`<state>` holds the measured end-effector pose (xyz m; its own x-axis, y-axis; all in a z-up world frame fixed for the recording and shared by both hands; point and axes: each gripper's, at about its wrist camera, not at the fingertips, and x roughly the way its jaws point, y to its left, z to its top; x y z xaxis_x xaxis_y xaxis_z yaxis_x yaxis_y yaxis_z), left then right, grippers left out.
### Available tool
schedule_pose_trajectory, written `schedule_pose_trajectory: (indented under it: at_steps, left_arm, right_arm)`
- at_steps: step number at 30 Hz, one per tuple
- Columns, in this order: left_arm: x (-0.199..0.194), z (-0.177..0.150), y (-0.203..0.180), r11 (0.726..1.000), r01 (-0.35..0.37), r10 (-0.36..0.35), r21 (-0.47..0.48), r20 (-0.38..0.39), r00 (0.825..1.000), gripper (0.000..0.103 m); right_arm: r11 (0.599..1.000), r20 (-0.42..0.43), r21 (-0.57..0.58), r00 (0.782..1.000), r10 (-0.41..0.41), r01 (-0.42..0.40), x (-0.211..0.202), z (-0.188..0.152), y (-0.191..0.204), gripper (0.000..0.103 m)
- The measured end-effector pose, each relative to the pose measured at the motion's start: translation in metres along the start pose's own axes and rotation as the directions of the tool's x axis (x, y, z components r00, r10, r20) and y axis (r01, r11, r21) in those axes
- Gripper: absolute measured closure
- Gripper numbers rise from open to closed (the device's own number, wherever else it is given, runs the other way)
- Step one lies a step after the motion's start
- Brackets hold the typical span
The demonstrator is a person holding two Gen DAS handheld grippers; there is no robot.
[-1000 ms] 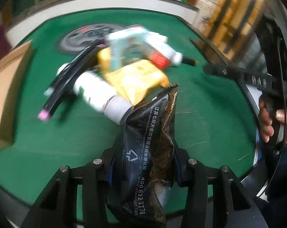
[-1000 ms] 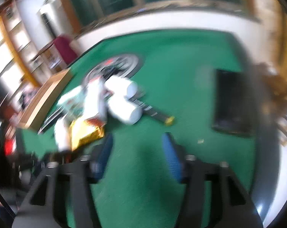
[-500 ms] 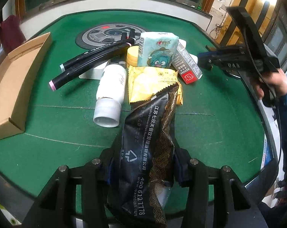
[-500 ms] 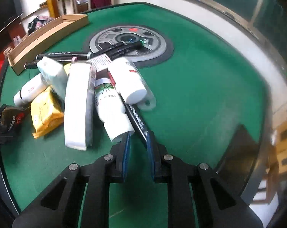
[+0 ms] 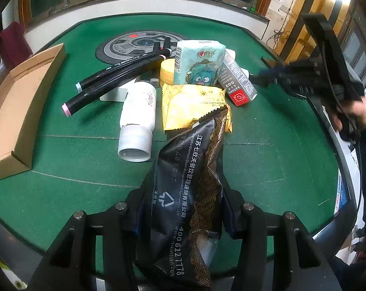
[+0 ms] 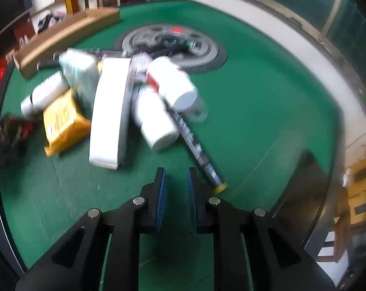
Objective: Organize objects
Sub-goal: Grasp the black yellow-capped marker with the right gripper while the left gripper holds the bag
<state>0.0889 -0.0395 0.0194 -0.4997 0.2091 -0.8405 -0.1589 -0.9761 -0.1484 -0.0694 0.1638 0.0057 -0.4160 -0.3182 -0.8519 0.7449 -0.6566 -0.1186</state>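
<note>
My left gripper (image 5: 185,206) is shut on a black packet (image 5: 190,169) with gold trim and white print, held above the green table (image 5: 267,165). Beyond it lies a pile: a yellow snack packet (image 5: 195,106), a white bottle (image 5: 138,114), two black markers (image 5: 115,80), a pale blue tissue pack (image 5: 197,63), a grey and red glue box (image 5: 238,82). My right gripper (image 6: 176,174) is shut with nothing between its blue pads (image 6: 161,194), low over bare felt. Just ahead of it are a black pen with a yellow end (image 6: 197,148), two white bottles (image 6: 156,121) and a long white box (image 6: 110,114).
A shallow cardboard tray (image 5: 20,106) lies along the table's left side. A round grey disc (image 5: 136,46) is set in the table's middle, behind the pile. A person's hand (image 5: 352,114) holds the right gripper at the table's right edge. A dark flat panel (image 6: 301,189) sits at the right rim.
The right gripper's jaws have closed from wide apart to a narrow gap, and it has rolled and come in toward the pile's right side. The left gripper still holds the black packet.
</note>
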Motion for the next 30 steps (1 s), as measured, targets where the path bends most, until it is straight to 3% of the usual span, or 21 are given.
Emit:
schedule_pose_trajectory:
  at_steps: [2,3,6,8,12,16,19,23,26,27,30]
  left_arm:
    - [0.0,0.0,0.0,1.0,-0.002,0.002,-0.001,-0.001,1.0,0.058]
    - [0.0,0.0,-0.001,1.0,-0.001,0.001,-0.003,-0.002,1.0,0.058]
    - [-0.001,0.0,-0.001,1.0,-0.002,0.002,-0.004,-0.003,1.0,0.058]
    - [0.0,0.0,-0.002,1.0,-0.004,0.004,-0.001,-0.005,1.0,0.058]
    - [0.0,0.0,-0.005,1.0,-0.009,0.009,0.006,-0.003,1.0,0.057]
    - [-0.001,-0.001,-0.006,1.0,-0.008,0.008,0.01,-0.001,1.0,0.057]
    - [-0.001,0.0,-0.003,1.0,0.006,-0.006,0.002,-0.001,1.0,0.057]
    - [0.002,0.003,-0.007,1.0,-0.012,0.012,0.017,-0.001,1.0,0.057]
    - [0.004,0.003,-0.013,0.998,-0.037,0.037,0.044,-0.004,0.999,0.055]
    - [0.005,0.002,-0.015,0.997,-0.05,0.05,0.056,-0.004,0.999,0.055]
    - [0.006,0.0,-0.022,0.993,-0.082,0.082,0.089,0.002,0.997,0.053]
  right_arm:
    - [0.998,0.016,-0.02,0.998,-0.06,0.061,0.003,0.009,-0.007,0.088]
    - [0.998,0.003,-0.024,0.999,-0.05,0.05,0.01,0.013,-0.012,0.088]
    - [0.997,-0.017,0.018,0.997,0.08,-0.08,0.023,0.02,-0.023,0.086]
    - [0.996,-0.05,0.008,0.995,0.091,-0.091,0.034,0.021,-0.02,0.082]
    - [0.996,-0.03,0.007,0.996,0.084,-0.084,0.027,0.014,-0.011,0.082]
    - [0.998,-0.066,0.052,0.997,0.029,-0.026,0.011,-0.003,0.002,0.091]
    - [0.989,-0.101,0.143,0.994,0.049,-0.034,-0.006,-0.029,0.012,0.091]
    - [0.986,-0.117,0.164,0.992,0.057,-0.037,-0.033,-0.061,0.03,0.09]
    - [0.986,-0.062,0.168,0.998,0.001,0.009,-0.044,-0.061,0.03,0.068]
    - [0.985,-0.049,0.172,0.999,-0.001,0.009,-0.044,-0.06,0.028,0.053]
    - [0.983,-0.026,0.181,0.999,0.036,-0.03,-0.035,-0.048,0.027,0.05]
